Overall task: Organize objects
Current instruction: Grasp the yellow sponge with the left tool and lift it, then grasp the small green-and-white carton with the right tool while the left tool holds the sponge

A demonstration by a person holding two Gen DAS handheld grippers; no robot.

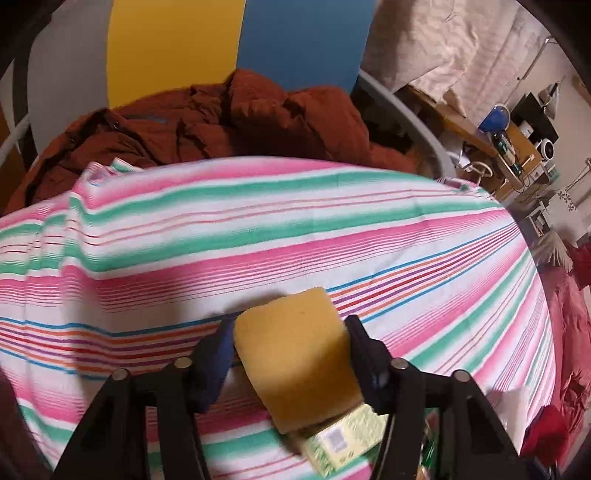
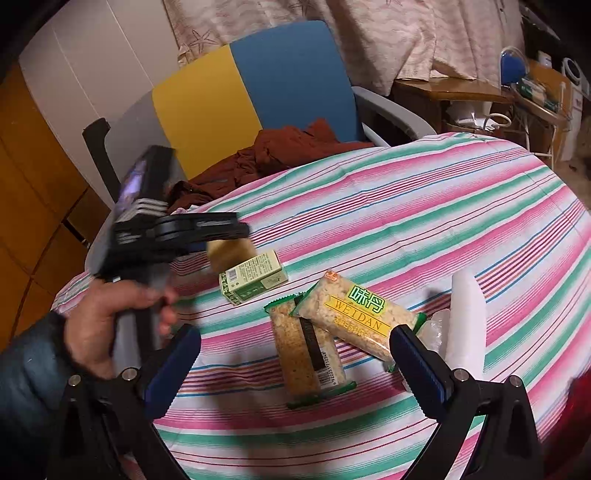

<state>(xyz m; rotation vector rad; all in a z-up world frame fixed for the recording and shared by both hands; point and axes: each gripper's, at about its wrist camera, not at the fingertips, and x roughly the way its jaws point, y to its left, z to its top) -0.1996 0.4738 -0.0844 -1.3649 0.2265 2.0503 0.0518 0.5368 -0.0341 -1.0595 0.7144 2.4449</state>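
The sponge (image 1: 297, 354), a yellow block, sits clamped between the fingers of the left gripper (image 1: 291, 332), lifted above the striped cloth (image 1: 258, 229) that covers the table. In the right wrist view the same sponge (image 2: 231, 253) hangs at the tip of that gripper (image 2: 236, 240), just over the far end of a small green box (image 2: 255, 282) lying on the cloth (image 2: 406, 206). A hand (image 2: 110, 325) in a dark sleeve (image 2: 26, 376) grips the left tool's handle at the left edge.

To the right of the box lie two wrapped rice bars: one bar (image 2: 308, 354) points toward the camera, and a second bar (image 2: 360, 317) with a yellow label lies across its far end, touching it. Further right a white block (image 2: 467, 321) stands on the cloth, with crumpled clear plastic (image 2: 434, 330) beside it.

The right gripper (image 2: 295, 365) hovers low in the foreground with its jaws spread wide and holding nothing; its blue pads (image 2: 417, 363) flank the two bars.

Behind the table a chair (image 2: 258, 92) with a yellow and blue back holds a rust-brown jacket (image 2: 280, 147). At far right a cluttered desk (image 2: 461, 92) stands near a pale curtain (image 2: 369, 33).
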